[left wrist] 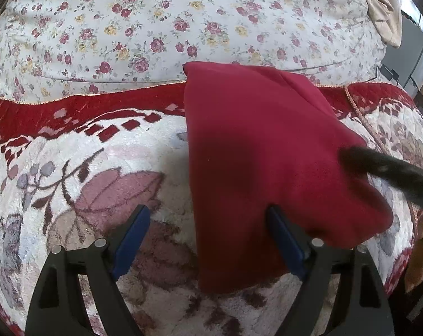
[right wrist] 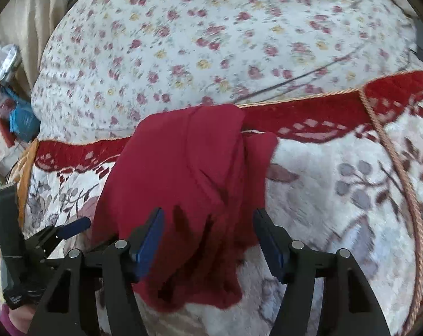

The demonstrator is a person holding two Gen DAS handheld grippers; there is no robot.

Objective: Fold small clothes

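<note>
A dark red garment [left wrist: 256, 151] lies folded lengthwise on a plush floral blanket [left wrist: 79, 173]. My left gripper [left wrist: 208, 212] is open, above the garment's near left edge, its right finger over the cloth and its left finger over the blanket. In the right wrist view the same garment [right wrist: 183, 173] lies bunched with folds at its near end. My right gripper [right wrist: 208, 215] is open, its fingers straddling the garment's near end. The left gripper [right wrist: 71, 228] shows at the left there. The blurred black right gripper [left wrist: 390, 173] shows over the garment's right edge in the left wrist view.
A white quilt with small roses [left wrist: 169, 22] lies beyond the blanket's red border [left wrist: 79, 103]. A beige curtain [left wrist: 385, 2] hangs at the far right. Clutter with blue bags [right wrist: 18, 112] sits left of the bed. A corded trim [right wrist: 401, 179] runs along the blanket's right side.
</note>
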